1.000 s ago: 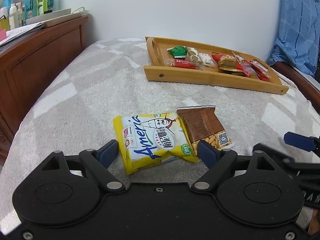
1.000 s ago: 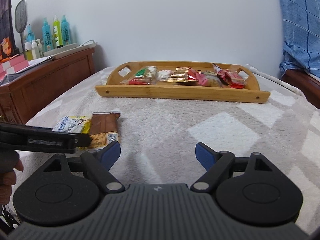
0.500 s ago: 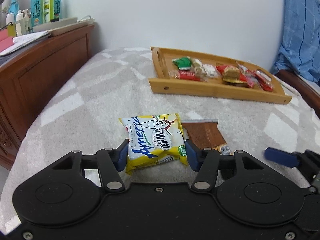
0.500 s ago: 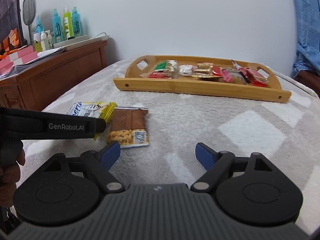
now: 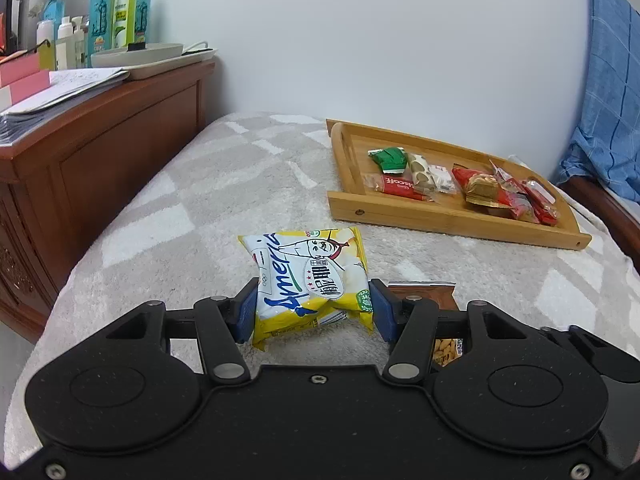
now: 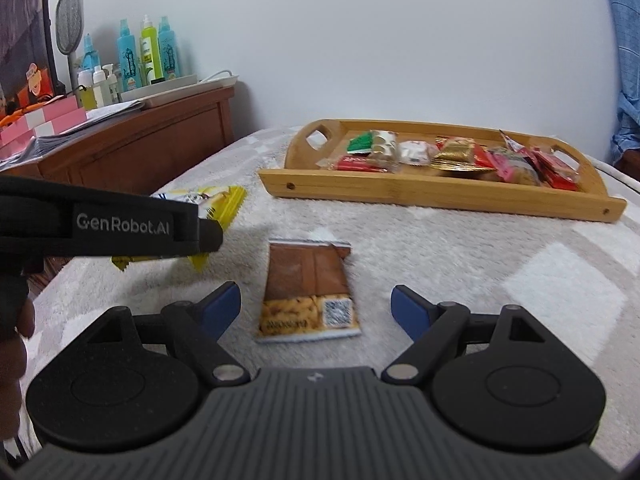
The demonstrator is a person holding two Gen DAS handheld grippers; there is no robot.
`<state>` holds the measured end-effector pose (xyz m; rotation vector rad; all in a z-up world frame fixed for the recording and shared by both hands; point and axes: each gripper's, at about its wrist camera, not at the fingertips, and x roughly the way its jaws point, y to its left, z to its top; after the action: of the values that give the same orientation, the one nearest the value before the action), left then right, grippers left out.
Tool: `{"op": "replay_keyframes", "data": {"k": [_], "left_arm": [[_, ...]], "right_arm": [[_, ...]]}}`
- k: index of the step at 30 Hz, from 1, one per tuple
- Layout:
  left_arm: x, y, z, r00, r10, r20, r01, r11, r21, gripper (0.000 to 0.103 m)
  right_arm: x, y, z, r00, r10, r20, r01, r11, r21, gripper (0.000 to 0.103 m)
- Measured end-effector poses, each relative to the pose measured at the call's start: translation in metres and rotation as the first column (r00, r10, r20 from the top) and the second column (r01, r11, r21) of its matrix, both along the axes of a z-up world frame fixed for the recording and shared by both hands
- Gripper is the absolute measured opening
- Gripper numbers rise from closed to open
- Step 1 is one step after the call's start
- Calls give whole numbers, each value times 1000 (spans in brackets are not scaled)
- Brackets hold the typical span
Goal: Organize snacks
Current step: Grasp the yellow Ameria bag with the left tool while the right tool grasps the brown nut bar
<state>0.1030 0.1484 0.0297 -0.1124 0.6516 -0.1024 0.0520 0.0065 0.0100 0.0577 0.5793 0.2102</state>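
Note:
My left gripper [image 5: 313, 309] is shut on a yellow and white snack bag [image 5: 310, 276] and holds it just above the grey blanket. The bag also shows in the right wrist view [image 6: 216, 200], mostly behind the left gripper's body. A brown peanut packet [image 6: 308, 292] lies flat on the blanket. My right gripper [image 6: 316, 310] is open and empty, its blue fingers on either side of the packet's near end. In the left wrist view the packet [image 5: 426, 292] is partly hidden behind the right finger. A wooden tray [image 5: 452, 216] with several wrapped snacks sits further back.
A brown wooden dresser [image 5: 100, 152] stands along the left of the bed, with bottles [image 5: 120, 12], papers and a pink box on top. A blue cloth [image 5: 608, 100] hangs at the right. The tray also shows in the right wrist view [image 6: 436, 192].
My left gripper closed on the yellow bag and lifted it slightly. My right gripper moved left until its open fingers straddle the brown packet.

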Motion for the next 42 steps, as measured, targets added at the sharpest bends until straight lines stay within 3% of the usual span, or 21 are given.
{"op": "replay_keyframes", "data": {"k": [4, 11, 25, 26, 27, 28, 34, 38, 42], "left_arm": [[-2, -1, 1, 1000, -8, 5, 8, 1000, -5, 54], [-2, -1, 1, 1000, -6, 7, 6, 1000, -7, 54], [-2, -12, 7, 999, -31, 21, 31, 1000, 4, 53], [-3, -14, 8, 999, -37, 23, 36, 999, 8, 53], [-3, -16, 8, 999, -42, 26, 42, 999, 11, 53], [-4, -18, 10, 999, -47, 28, 47, 999, 13, 53], [-7, -29, 11, 997, -72, 33, 71, 997, 41, 53], [-9, -32, 7, 997, -78, 24, 76, 995, 60, 53], [-11, -30, 5, 997, -77, 17, 76, 995, 68, 53]], "right_arm": [[5, 9, 0, 1000, 5, 9, -5, 1000, -6, 87], [6, 11, 1, 1000, -6, 11, 7, 999, -41, 53], [1, -9, 14, 999, -47, 17, 48, 998, -31, 49], [1, -12, 16, 998, -50, 23, 51, 998, -33, 46], [0, -14, 18, 998, -53, 28, 54, 998, -34, 33], [-1, -16, 20, 998, -58, 32, 60, 997, -40, 29], [-1, -33, 27, 995, -94, 34, 96, 994, -58, 32], [-7, -47, 21, 995, -96, 1, 96, 995, -9, 49], [-10, -49, 15, 997, -74, -17, 75, 997, 23, 59]]}}
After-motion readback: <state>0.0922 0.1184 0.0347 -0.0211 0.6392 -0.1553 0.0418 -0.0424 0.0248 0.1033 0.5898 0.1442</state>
